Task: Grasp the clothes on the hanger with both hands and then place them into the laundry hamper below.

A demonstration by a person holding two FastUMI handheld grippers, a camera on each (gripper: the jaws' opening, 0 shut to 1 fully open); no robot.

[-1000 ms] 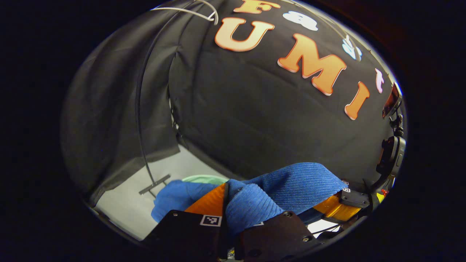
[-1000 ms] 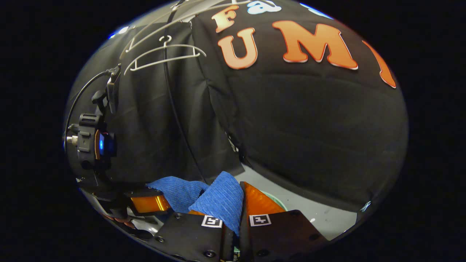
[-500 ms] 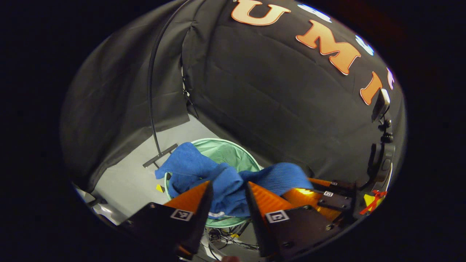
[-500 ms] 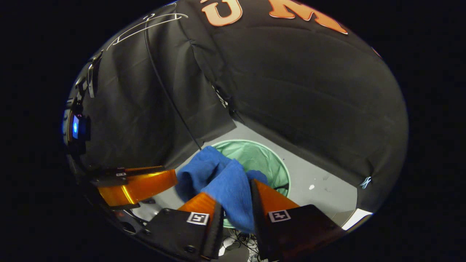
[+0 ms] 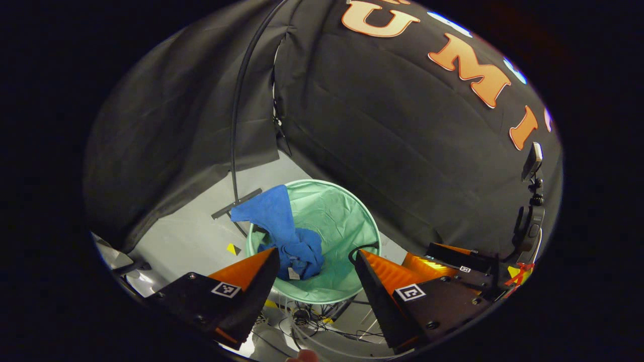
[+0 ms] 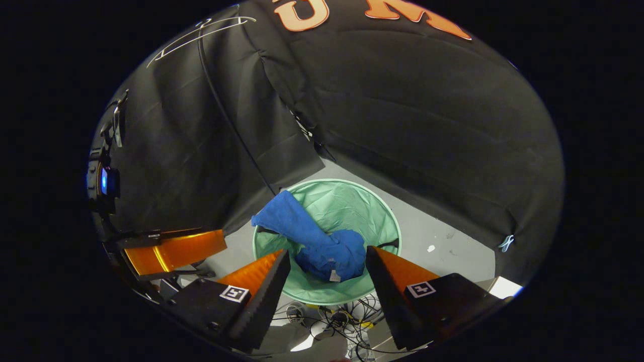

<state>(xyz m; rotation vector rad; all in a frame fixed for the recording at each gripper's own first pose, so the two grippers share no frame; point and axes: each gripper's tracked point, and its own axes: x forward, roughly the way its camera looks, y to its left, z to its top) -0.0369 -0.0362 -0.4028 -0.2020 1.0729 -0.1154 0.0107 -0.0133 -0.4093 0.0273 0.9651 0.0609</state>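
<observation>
Blue garment (image 5: 289, 236) lies inside the green mesh hamper (image 5: 347, 221) (one end draped over its ten o'clock rim); left gripper (image 5: 314, 259) and right gripper (image 6: 327, 259) hover above, fingers apart.

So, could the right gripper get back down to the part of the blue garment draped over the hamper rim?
Probably yes: the right gripper is open above the hamper, and nothing lies between it and the blue garment draped over the rim.
</observation>
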